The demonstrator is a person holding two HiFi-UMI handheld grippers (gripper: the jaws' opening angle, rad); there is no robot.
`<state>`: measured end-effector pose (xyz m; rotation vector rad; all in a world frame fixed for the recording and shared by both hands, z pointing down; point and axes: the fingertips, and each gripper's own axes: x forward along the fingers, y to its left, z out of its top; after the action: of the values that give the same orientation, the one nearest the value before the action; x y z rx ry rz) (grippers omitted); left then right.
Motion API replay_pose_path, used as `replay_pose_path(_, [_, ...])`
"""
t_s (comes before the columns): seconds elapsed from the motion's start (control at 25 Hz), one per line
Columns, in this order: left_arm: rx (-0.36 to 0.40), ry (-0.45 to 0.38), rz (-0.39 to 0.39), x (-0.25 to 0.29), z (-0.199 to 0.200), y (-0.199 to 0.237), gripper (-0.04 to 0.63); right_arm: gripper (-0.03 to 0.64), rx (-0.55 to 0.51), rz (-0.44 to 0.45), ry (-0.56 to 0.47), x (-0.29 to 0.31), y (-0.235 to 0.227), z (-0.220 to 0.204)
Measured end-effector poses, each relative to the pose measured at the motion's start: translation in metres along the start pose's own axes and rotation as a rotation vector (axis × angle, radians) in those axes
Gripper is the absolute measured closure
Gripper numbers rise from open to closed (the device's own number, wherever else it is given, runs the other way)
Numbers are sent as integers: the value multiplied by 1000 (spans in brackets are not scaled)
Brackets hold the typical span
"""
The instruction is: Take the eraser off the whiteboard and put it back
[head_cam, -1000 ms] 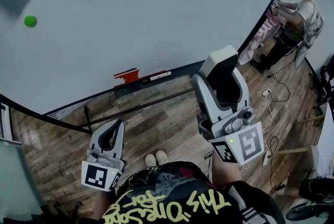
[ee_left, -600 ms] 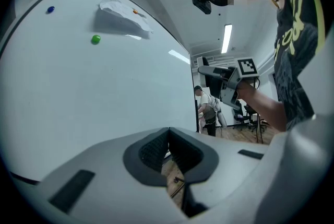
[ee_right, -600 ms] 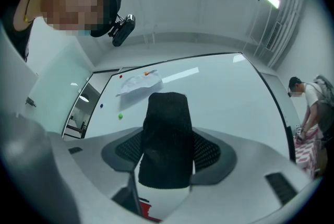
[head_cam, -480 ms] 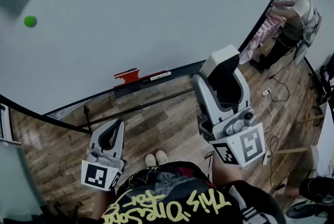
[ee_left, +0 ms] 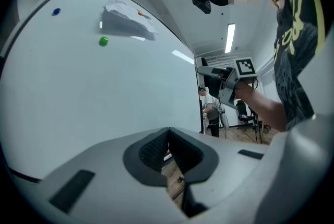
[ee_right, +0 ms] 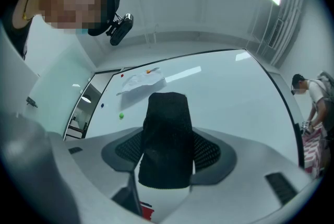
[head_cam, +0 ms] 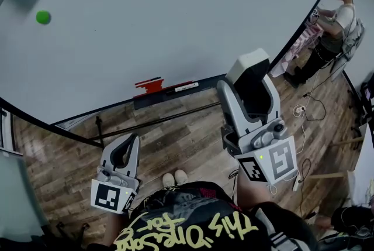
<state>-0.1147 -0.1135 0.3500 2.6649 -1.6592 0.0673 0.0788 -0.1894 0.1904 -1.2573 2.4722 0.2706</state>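
The whiteboard [head_cam: 175,10] has slid slightly right in view; right gripper [head_cam: 249,92] clamps the eraser [head_cam: 248,64], left gripper [head_cam: 121,153] closed.

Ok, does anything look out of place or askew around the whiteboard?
Only the black felt eraser, off the white whiteboard and clamped in the right gripper. A white paper sheet up high looks crumpled.

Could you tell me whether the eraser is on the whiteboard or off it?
Off: the right gripper is shut on the eraser, and the left gripper view shows it held apart from the whiteboard.
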Motion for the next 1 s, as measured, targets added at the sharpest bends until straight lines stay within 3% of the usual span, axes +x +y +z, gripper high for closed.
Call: replay_pose_path(1.0, [-13, -5, 147, -28, 1, 26, 588, 357, -21, 66, -13, 57, 6, -8])
